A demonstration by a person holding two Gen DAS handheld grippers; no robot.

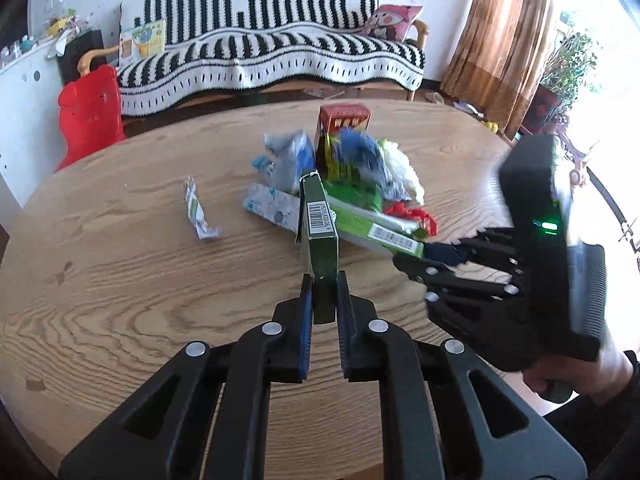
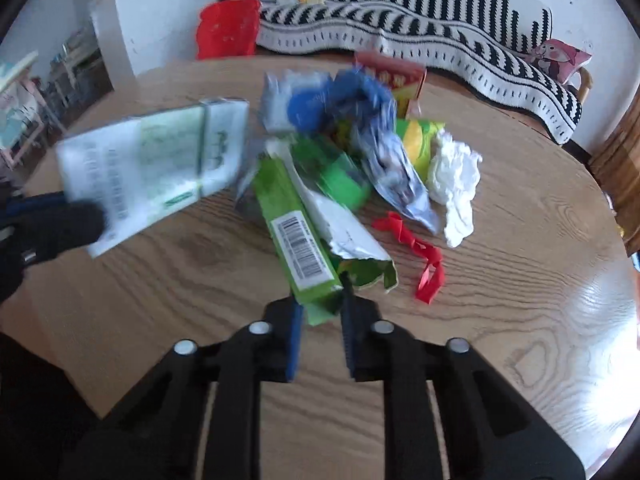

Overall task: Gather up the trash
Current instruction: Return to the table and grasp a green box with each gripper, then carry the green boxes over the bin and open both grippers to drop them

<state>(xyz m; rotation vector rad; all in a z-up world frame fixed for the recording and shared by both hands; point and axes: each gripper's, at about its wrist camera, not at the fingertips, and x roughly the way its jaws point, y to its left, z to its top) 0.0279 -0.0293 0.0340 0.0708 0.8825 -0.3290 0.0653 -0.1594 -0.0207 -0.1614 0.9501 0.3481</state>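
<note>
My left gripper (image 1: 323,280) is shut on a flat green-and-white carton (image 1: 319,226), held edge-up above the round wooden table (image 1: 120,280); the carton also shows, blurred, in the right wrist view (image 2: 156,166). My right gripper (image 2: 320,308) is shut on the near end of a long green barcode box (image 2: 298,240), which also shows in the left wrist view (image 1: 376,228). Behind them lies a trash pile: blue-and-white wrappers (image 2: 340,100), a red carton (image 2: 396,76), crumpled white tissue (image 2: 454,178), and a red ribbon (image 2: 420,256).
A small crumpled wrapper (image 1: 198,212) lies alone on the table's left part. A striped sofa (image 1: 272,52) and a red bag (image 1: 90,112) stand beyond the table. A white cabinet (image 2: 148,28) is at the far left. Curtains (image 1: 500,32) hang at the right.
</note>
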